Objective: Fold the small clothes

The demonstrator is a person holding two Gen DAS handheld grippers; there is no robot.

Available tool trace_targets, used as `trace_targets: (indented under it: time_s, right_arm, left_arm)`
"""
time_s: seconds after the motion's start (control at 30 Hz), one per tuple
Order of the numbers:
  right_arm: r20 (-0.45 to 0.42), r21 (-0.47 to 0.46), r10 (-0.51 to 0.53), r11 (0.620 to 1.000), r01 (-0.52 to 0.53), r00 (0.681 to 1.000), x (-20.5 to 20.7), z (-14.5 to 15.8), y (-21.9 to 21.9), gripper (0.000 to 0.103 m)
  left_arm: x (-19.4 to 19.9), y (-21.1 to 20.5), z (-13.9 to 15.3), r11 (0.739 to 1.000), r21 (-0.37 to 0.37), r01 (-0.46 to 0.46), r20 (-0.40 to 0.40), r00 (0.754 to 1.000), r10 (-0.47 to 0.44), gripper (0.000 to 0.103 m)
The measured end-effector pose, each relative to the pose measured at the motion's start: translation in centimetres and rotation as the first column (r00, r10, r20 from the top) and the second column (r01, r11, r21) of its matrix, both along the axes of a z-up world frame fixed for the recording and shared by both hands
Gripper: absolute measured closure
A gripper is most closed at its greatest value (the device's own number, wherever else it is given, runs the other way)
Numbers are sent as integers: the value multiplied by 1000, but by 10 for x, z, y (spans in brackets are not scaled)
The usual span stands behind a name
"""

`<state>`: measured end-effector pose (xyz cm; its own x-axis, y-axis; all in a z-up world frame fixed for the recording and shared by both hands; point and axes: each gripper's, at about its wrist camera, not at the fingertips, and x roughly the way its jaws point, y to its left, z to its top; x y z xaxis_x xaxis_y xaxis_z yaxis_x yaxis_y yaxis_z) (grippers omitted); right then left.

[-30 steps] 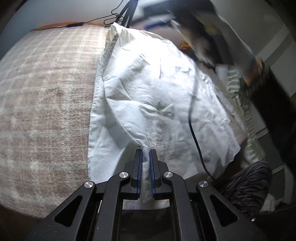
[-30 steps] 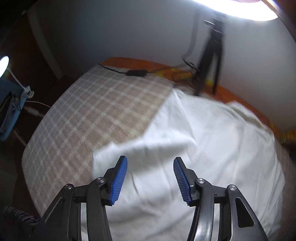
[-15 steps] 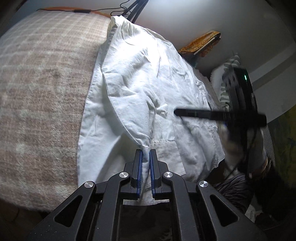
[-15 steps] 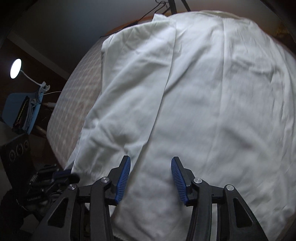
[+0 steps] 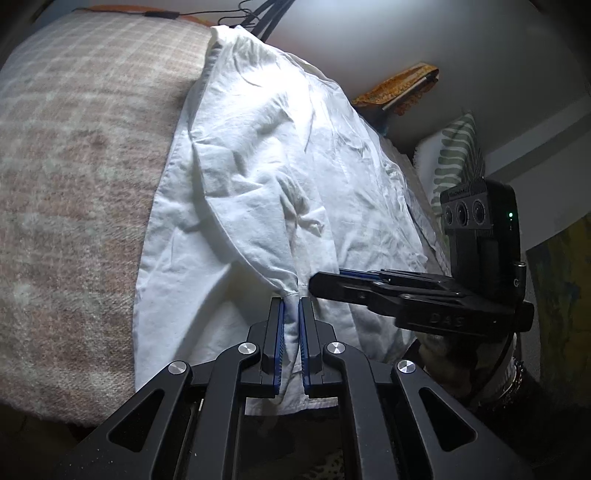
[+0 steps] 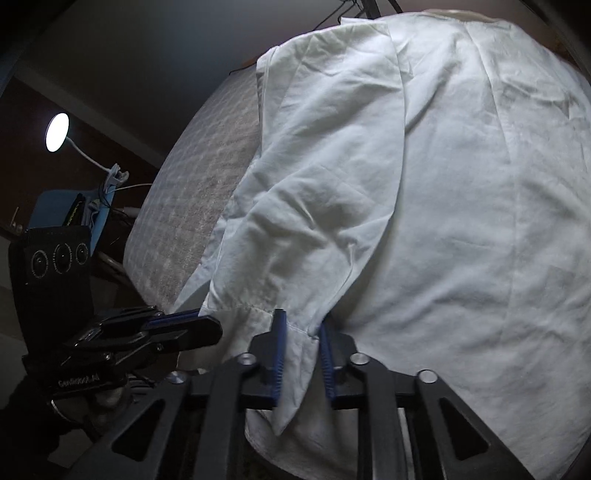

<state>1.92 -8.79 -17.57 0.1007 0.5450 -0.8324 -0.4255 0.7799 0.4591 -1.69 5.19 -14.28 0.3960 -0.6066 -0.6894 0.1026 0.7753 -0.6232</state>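
A white shirt (image 5: 277, 166) lies spread on a plaid blanket (image 5: 74, 166), with one sleeve folded over its body. My left gripper (image 5: 291, 301) is shut on the sleeve's cuff at the near edge of the bed. The right gripper (image 5: 325, 284) comes in from the right, its tip just beside that cuff. In the right wrist view the shirt (image 6: 443, 184) fills the frame. My right gripper (image 6: 301, 317) is closing on the cuff's hem, with cloth between its blue pads and touching both. The left gripper (image 6: 210, 325) holds the same cuff just to the left.
The blanket (image 6: 207, 166) runs bare to the left of the shirt, up to the bed's edge. A leaf-patterned pillow (image 5: 458, 155) and an orange cloth (image 5: 399, 86) lie at the far right. A lit lamp (image 6: 57, 132) stands left of the bed. Tripod legs (image 5: 266, 18) stand behind it.
The right gripper swung down from over the shirt to the cuff beside the left gripper, and its jaws went from wide open to closed on the cloth. The left gripper kept its hold.
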Motion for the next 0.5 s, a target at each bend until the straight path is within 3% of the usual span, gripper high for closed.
trace_targets:
  time_s: [0.07,0.17,0.23,0.3,0.4,0.5]
  right_arm:
    - [7,-11,8,1000,-8,1000,1,3,2,101]
    - [2,0,15,1000,-15,1000,7,18,-9,102]
    - [43,-19,29,999,-28,999,11,38,-18,102]
    - [81,-38,32,999,-29,996,16,60,-34,102]
    - [120,-89,26,996,-15,992,25,83,-59,102]
    - [100,-111,-18,993,29,995,36,86,-82,102]
  left_arm:
    - [1,-2,6,999,37,17,22,1000,-17,97]
    - [3,7,20,997,75,22,42,999,-25,88]
    - [2,19,34,995,100,9,94,995,-19,76]
    - [6,32,49,986,169,-14,162,987,-14,75]
    - [26,50,55,975,209,-73,186,982,34,75]
    - [54,55,55,949,296,-109,226,973,41,75]
